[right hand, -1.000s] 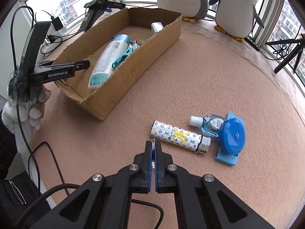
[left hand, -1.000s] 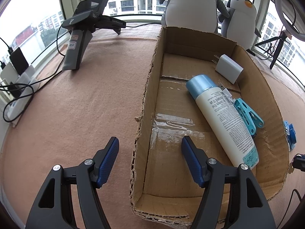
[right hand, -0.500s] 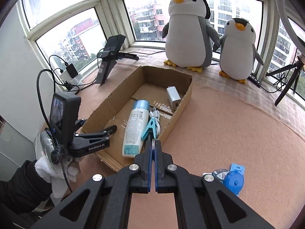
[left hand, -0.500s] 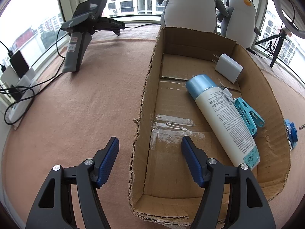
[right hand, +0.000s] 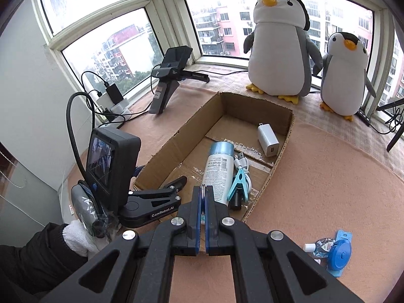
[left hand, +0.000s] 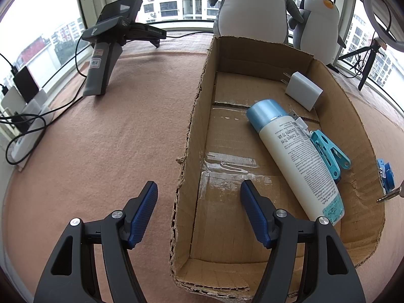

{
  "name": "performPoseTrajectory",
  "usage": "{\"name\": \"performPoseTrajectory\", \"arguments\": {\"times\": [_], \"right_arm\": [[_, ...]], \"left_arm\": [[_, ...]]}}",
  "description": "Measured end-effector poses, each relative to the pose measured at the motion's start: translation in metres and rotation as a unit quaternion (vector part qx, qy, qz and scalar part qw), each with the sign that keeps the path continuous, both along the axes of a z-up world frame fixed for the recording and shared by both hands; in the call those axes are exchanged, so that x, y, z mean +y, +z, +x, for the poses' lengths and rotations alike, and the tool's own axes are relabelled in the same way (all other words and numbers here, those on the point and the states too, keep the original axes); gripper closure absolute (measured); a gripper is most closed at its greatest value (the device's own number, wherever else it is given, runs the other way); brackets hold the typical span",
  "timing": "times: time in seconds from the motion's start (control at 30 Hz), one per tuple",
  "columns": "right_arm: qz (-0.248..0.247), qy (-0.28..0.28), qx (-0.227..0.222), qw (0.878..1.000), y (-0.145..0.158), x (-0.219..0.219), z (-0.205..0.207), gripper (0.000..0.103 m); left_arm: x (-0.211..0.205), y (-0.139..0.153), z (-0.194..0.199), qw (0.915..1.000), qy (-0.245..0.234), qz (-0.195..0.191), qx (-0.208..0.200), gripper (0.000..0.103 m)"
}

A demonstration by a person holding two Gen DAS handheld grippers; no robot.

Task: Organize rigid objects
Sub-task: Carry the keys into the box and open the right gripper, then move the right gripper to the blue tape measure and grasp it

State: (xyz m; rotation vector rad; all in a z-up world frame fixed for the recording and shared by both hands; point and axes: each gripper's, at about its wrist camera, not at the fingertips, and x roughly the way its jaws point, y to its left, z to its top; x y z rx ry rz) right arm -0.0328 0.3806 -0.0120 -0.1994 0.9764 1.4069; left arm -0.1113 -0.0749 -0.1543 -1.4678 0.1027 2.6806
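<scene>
My right tool [right hand: 203, 194] is clamped on a thin metal key ring [right hand: 203, 189], above the cardboard box [right hand: 282, 151] near end. My left tool [left hand: 199, 212] straddles the box's wall, spread, gripping nothing.

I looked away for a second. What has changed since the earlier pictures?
The right tool, shut on a thin metal ring, rose from the table by the lighter to the box's near end. The left tool kept straddling the box wall; the contents stayed put.
</scene>
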Motion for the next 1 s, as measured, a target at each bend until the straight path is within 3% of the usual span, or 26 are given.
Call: {"name": "performPoseTrajectory", "arguments": {"times": [0.27, 0.37, 0.4, 0.43, 0.5, 1.0], "right_arm": [[-0.019, -0.002, 0.005, 1.000, -0.016, 0.002, -0.005, 0.101], [-0.020, -0.009, 0.000, 1.000, -0.017, 0.002, -0.005, 0.096], [-0.020, -0.011, 0.000, 1.000, -0.016, 0.002, -0.005, 0.081], [-0.019, -0.013, -0.001, 1.000, -0.016, 0.001, -0.005, 0.058], [-0.009, -0.022, -0.011, 1.000, -0.012, -0.002, -0.005, 0.040], [-0.012, -0.050, -0.013, 0.999, -0.012, -0.011, 0.002, 0.036]], "left_arm": [[0.000, 0.000, 0.000, 1.0000, -0.001, 0.000, 0.000, 0.034], [0.000, 0.000, 0.000, 1.0000, -0.001, 0.000, 0.000, 0.034], [0.000, 0.000, 0.000, 1.0000, -0.001, 0.000, 0.000, 0.034], [0.000, 0.000, 0.000, 1.0000, -0.001, 0.000, 0.000, 0.034], [0.000, 0.000, 0.000, 1.0000, -0.001, 0.000, 0.000, 0.034], [0.000, 0.000, 0.000, 1.0000, -0.003, -0.001, 0.000, 0.034]]}}
